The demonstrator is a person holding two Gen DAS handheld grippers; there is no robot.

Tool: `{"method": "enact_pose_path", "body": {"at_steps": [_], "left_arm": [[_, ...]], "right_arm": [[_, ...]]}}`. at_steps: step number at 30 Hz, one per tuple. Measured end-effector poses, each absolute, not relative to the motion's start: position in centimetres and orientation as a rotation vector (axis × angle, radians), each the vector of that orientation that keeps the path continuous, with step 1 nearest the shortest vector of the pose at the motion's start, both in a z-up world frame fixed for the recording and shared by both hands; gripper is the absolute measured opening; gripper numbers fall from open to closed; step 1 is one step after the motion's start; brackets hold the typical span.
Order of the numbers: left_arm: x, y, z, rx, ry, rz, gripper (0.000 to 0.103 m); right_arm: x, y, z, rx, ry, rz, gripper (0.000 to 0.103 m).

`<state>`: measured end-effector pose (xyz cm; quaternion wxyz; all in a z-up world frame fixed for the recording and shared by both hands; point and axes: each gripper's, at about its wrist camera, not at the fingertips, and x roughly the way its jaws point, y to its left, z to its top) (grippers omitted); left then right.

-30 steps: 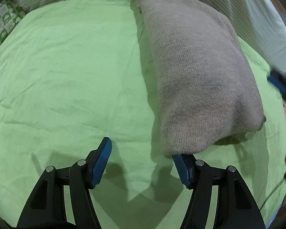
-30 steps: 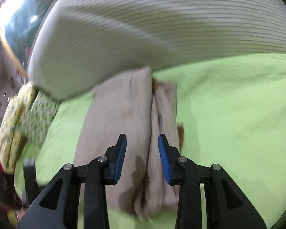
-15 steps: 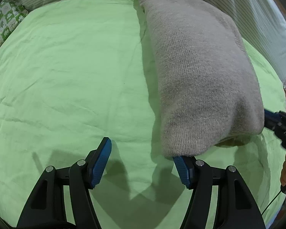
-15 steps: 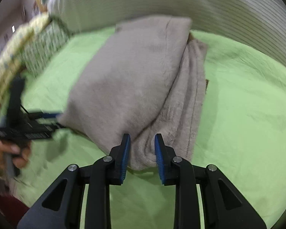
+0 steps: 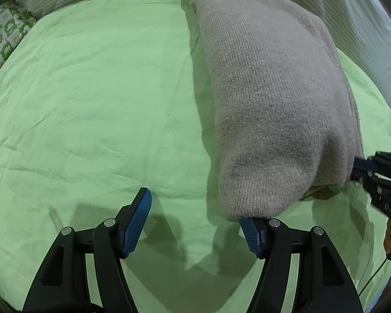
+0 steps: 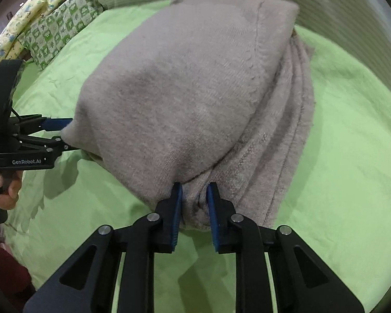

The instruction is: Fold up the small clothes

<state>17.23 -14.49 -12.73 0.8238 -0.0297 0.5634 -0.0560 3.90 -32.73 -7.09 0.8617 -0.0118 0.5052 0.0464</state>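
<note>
- Patterned cloth (image 6: 60,23) in green and white checks lies at the far left of the knitted garment (image 6: 195,91), bunched at the edge of the bed and playing no part in the fold.
- Left gripper (image 5: 195,219) hovers at the garment's near-left corner with its jaws wide and opening a little more; nothing is between them. One blue pad (image 5: 250,230) sits tucked just under the hem, the other stands apart over bare sheet. My guess is that it waits there to take that corner.
- "GenRobot.AI" is printed in white on the side of the left gripper, readable in the right wrist view; a hand (image 6: 5,187) wraps its handle.
- The garment, a beige knit folded lengthwise into a thick bundle, lies on the green sheet (image 5: 91,104) with its far end against the striped bedding (image 6: 325,7).
- Right gripper (image 6: 194,203) is clamped on the garment's near-right end, a bunched wad of fabric pinched between its pads. Judging by the task, this grip is there to lift that end for the next fold.
- On the right gripper's body in the left wrist view a few pale letters show, too small to read surely.
</note>
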Motion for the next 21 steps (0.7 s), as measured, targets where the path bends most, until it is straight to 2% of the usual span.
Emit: {"method": "enact_pose_path", "body": {"at_steps": [3, 8, 15, 21], "left_arm": [[17.5, -14.6, -12.5, -0.062, 1.203, -0.120, 0.067], [17.8, -14.9, -12.6, -0.063, 1.204, -0.125, 0.066], [18.2, -15.0, -12.7, -0.033, 1.202, -0.133, 0.068], [17.8, -14.8, -12.0, -0.048, 1.232, -0.182, 0.068]], "right_arm": [[2.8, -33.8, -5.1, 0.021, 1.004, 0.054, 0.005], [-1.7, -38.9, -1.2, 0.289, 0.806, -0.083, 0.004], [-1.0, -37.6, -6.6, 0.335, 0.903, -0.134, 0.004], [-0.8, -36.7, -4.8, 0.302, 0.881, -0.166, 0.004]]}}
